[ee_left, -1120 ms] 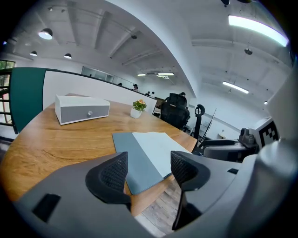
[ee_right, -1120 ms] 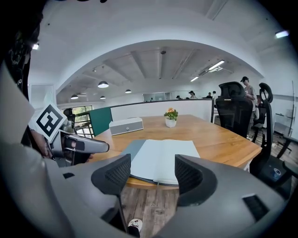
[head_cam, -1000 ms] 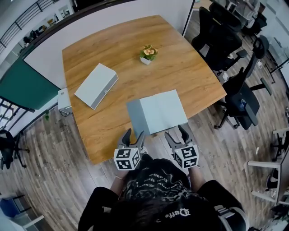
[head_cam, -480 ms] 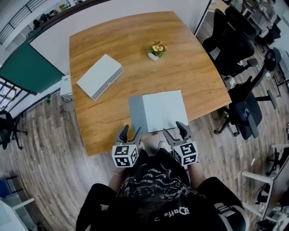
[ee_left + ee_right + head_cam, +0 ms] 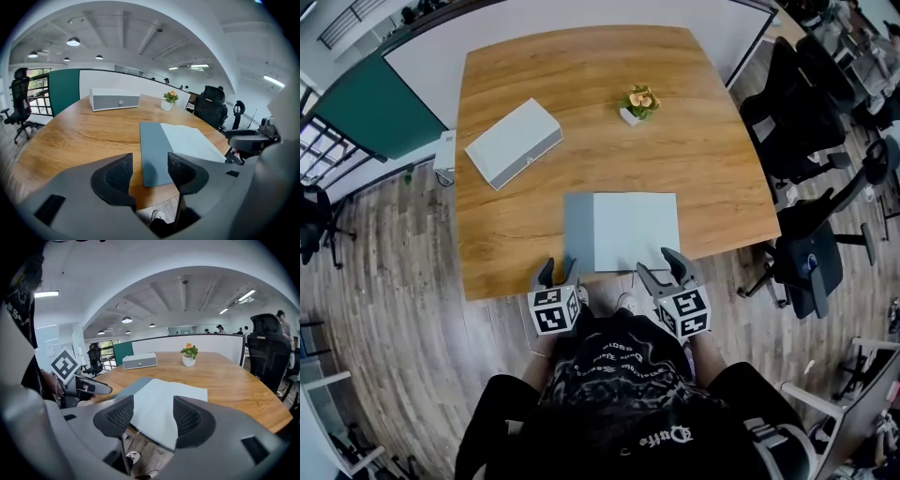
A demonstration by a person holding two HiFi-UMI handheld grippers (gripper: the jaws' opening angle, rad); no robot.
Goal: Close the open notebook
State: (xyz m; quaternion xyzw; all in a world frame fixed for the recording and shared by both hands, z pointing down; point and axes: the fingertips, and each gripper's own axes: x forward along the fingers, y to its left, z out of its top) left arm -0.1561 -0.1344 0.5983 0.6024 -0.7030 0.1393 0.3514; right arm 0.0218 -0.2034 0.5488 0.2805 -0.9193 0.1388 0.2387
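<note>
The open notebook [image 5: 622, 231] lies flat at the table's near edge, with a grey cover strip on the left and a white page on the right. My left gripper [image 5: 559, 272] hovers just off the edge by the notebook's near left corner. Its jaws are closing and nothing is between them. My right gripper [image 5: 661, 266] is by the near right corner, jaws also closing on nothing. In the left gripper view the notebook [image 5: 173, 145] lies beyond the left gripper [image 5: 149, 171]. In the right gripper view the notebook's page [image 5: 161, 401] lies ahead of the right gripper [image 5: 152, 416].
A white rectangular box [image 5: 514, 142] sits at the table's far left and a small potted plant [image 5: 639, 101] at the far middle. Black office chairs [image 5: 811, 267] stand to the right of the wooden table [image 5: 712, 159]. A white partition runs along the far edge.
Both grippers stay at the table's near edge; the left one has dipped and tilted down, and both pairs of jaws look narrower. The notebook lies as before.
</note>
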